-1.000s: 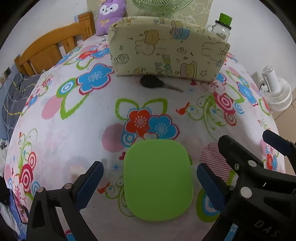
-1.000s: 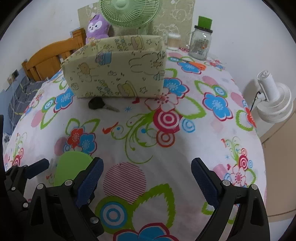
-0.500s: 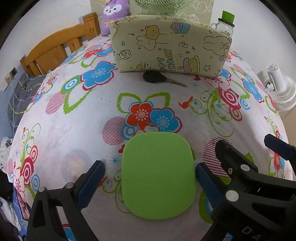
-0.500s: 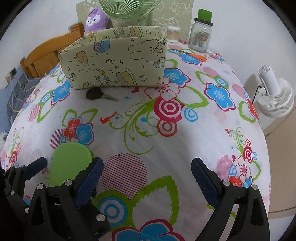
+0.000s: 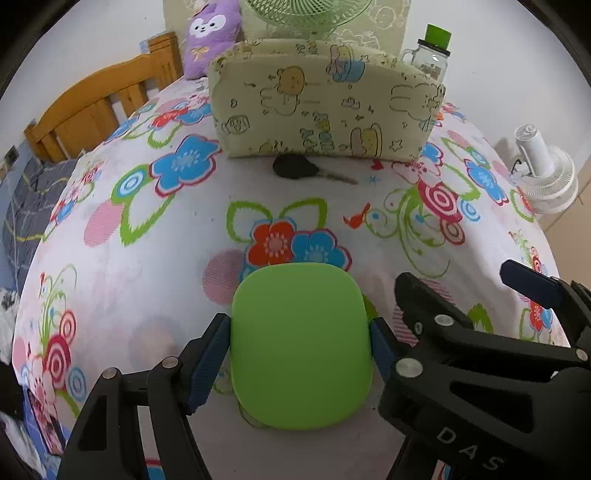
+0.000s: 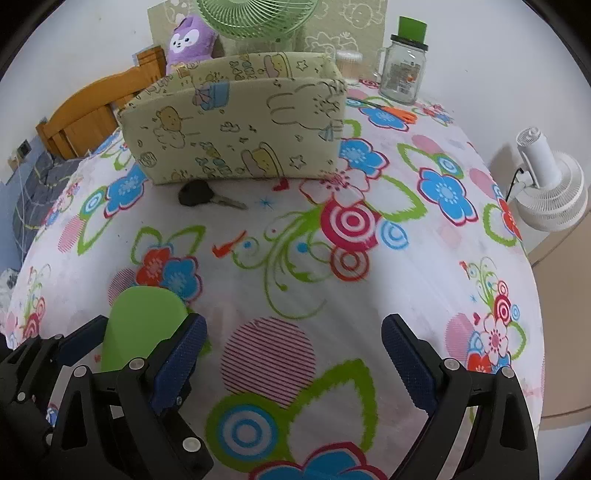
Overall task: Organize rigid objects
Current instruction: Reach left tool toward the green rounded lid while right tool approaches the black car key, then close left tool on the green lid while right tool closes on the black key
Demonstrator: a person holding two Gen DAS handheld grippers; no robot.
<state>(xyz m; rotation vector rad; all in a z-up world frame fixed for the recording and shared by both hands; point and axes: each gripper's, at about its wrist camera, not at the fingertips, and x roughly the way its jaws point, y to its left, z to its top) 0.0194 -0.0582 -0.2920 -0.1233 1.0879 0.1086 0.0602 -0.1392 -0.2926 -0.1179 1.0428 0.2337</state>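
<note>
A: While both tools point steeply down at the table, the left gripper (image 5: 300, 354) has just been closing its jaws. Blue pads now sit against the two side edges of the green rounded-square lid (image 5: 300, 345). Reads as a grip on the lid.

B: Lid off the cloth?

A: Cannot tell. It lies flat or nearly so over the floral tablecloth (image 5: 184, 258), at the near edge of the table, just below the red and blue flower print.

B: Other tool?

A: Right gripper (image 6: 293, 354) spread wide, nothing between the pads, only a striped pink circle of the print below. Its left finger sits just beside the lid's right side; in the right wrist view the lid (image 6: 142, 325) shows partly behind that finger.

B: Further out?

A: Black-headed key (image 5: 299, 170) lying flat mid-table, blade pointing right, just in front of the fabric storage box (image 5: 325, 114). Box is pale yellow with cartoon animals, open top, contents not visible. Key and box well apart from the lid.

B: Behind the box?

A: Purple plush toy (image 5: 212, 35) at back left, green fan (image 6: 255, 18) behind the box, glass jar with green cap (image 6: 404, 70) at back right, orange-handled scissors (image 6: 397, 112) lying near the jar. Wooden headboard (image 5: 99, 107) off the left side, white fan (image 6: 550, 188) off the right.
</note>
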